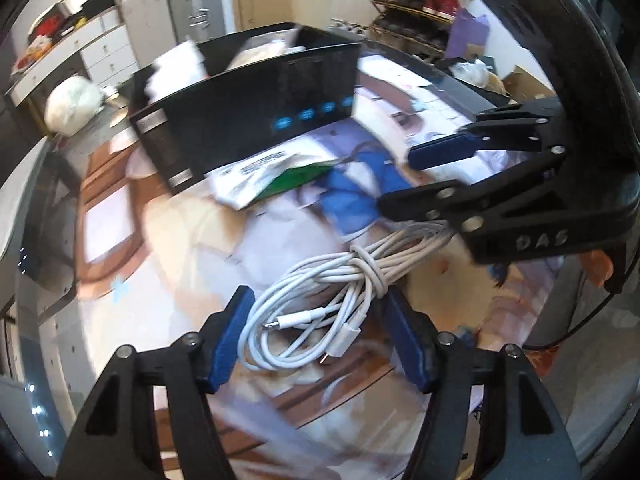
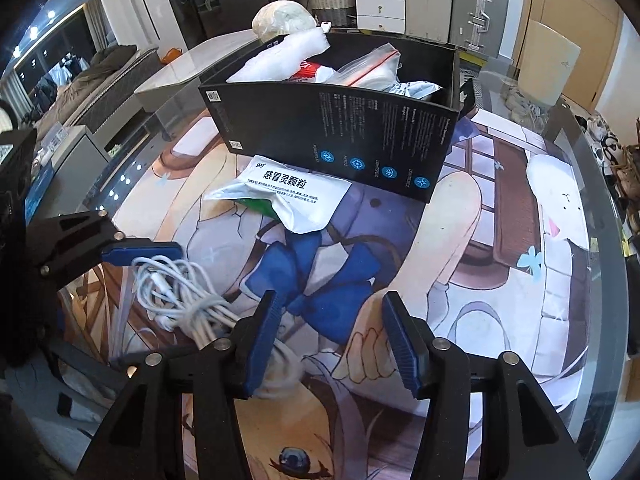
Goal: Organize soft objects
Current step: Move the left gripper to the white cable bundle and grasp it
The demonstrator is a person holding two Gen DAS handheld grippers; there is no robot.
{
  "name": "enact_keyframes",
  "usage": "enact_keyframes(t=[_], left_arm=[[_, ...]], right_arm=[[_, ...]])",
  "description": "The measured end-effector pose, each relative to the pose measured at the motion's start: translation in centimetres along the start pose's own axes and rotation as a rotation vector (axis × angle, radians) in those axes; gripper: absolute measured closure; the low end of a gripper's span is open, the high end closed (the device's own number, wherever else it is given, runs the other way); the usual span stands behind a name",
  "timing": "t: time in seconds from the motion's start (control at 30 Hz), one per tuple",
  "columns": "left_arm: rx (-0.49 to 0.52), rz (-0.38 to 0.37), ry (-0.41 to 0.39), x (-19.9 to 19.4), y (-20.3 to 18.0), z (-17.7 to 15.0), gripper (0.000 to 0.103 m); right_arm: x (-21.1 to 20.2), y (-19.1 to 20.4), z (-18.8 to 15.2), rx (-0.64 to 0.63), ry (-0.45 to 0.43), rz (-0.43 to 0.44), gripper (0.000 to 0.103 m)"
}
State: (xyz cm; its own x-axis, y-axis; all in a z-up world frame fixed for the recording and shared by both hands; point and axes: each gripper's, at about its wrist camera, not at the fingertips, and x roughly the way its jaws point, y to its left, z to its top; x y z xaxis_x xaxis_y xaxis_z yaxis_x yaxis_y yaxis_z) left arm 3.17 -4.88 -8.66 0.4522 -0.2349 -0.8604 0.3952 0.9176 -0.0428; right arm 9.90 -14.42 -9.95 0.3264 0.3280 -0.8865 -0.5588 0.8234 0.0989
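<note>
Black box (image 2: 332, 128) at far centre already holds several soft bags. White sachet (image 2: 280, 200) lies just in front of it; coiled white cable (image 1: 320, 308) lies nearest, both unstowed. Left gripper (image 1: 316, 336) straddles the cable, jaws apart, not pressing. Right gripper (image 2: 332, 340) stands open, empty. Box contents partly hidden; left view blurred

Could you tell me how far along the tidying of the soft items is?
Partly done: the black box already holds several soft bags. In hand: the left tongs straddle the bundled white cable, not visibly clamped; the right tongs are open beside its other end, with nothing between them. Left: the cable and the white medicine sachet remain on the mat.
</note>
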Motion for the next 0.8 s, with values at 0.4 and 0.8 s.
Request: enact_keyframes(t=[0.4, 0.8], left_arm=[[-0.139, 0.089, 0.005, -0.7, 6.0, -1.5, 0.036], [-0.232, 0.159, 0.011, -1.1, 9.3, -2.1, 0.036]], right_arm=[[0.6, 1.8, 0.4, -0.047, 0.002, -0.006, 0.048], [0.3, 4.6, 2.0, -0.09, -0.031, -0.004, 0.048]])
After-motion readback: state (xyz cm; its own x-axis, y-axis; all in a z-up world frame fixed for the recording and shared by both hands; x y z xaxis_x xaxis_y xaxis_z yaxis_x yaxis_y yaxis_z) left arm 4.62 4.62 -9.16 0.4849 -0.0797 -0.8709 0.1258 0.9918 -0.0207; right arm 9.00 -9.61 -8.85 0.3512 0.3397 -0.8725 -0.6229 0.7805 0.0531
